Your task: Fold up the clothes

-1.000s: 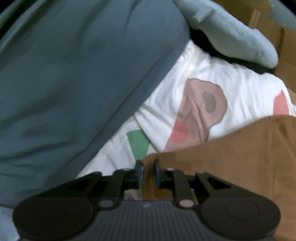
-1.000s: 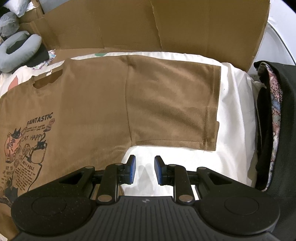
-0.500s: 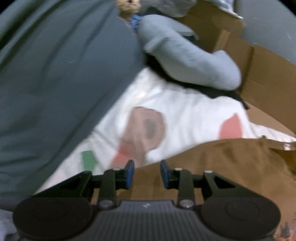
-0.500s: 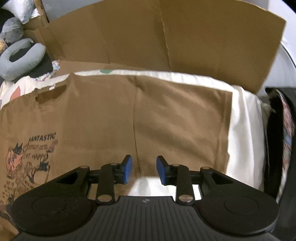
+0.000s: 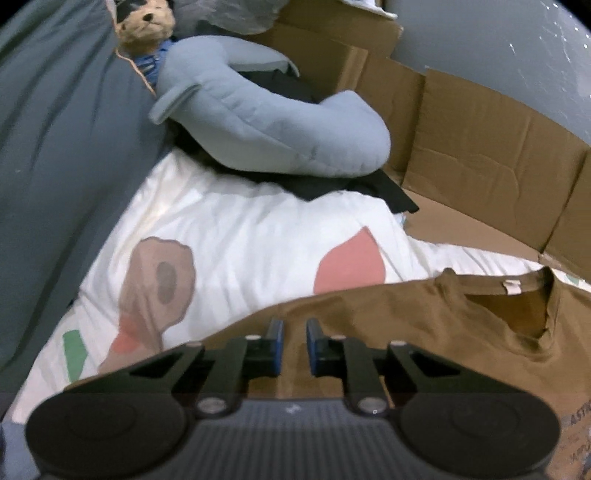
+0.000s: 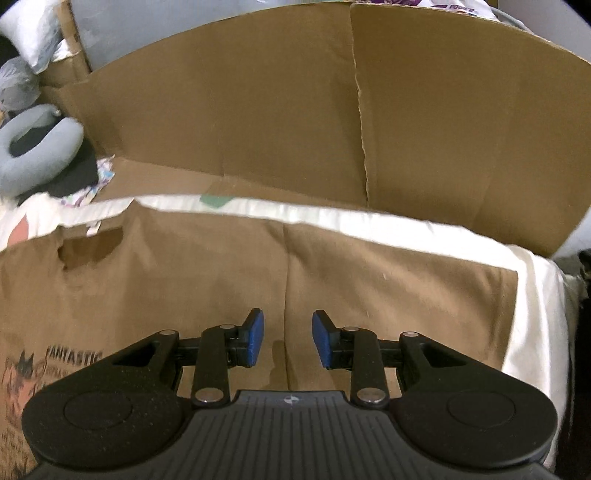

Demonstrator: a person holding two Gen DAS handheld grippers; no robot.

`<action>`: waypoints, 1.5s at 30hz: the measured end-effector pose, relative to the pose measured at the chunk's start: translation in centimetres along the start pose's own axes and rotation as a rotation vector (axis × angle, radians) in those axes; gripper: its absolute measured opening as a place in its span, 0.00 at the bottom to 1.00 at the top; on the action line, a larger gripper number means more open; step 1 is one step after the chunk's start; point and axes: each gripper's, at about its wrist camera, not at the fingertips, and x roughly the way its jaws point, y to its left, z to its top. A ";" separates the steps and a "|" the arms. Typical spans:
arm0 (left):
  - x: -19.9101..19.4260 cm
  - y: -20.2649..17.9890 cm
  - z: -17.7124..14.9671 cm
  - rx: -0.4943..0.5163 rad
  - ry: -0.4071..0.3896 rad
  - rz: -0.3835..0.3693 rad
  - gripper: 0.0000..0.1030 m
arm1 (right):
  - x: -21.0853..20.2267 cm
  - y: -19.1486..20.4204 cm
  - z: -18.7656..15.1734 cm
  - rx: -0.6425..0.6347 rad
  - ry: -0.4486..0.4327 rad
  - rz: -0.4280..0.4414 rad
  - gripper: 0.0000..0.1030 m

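Note:
A brown T-shirt with a "FANTASTIC" cat print lies flat on a white patterned sheet. In the left wrist view the shirt shows its collar and tag at the right. My left gripper is open, empty, over the shirt's left shoulder edge. My right gripper is open, empty, above the seam where the right sleeve meets the body.
A brown cardboard wall stands behind the bed. A grey-blue neck pillow lies on black cloth, with a teddy bear behind it. A dark teal blanket is at the left. Dark clothes sit at the far right edge.
Both grippers moved forward over the shirt. The left one opened slightly and swung right, bringing the collar into view. The right one moved from the sleeve's lower hem onto the sleeve seam.

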 end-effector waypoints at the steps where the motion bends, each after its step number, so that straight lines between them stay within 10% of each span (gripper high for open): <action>1: 0.4 0.0 0.0 -0.003 0.003 0.002 0.11 | 0.4 0.2 0.3 -0.002 -0.003 0.001 0.35; 33: 3.0 1.3 0.7 -0.096 0.021 0.060 0.08 | 10.4 0.3 5.6 0.116 0.030 -0.138 0.10; 45: 2.6 -2.9 1.3 -0.019 -0.004 -0.051 0.09 | 8.9 3.3 5.1 0.030 -0.012 -0.064 0.10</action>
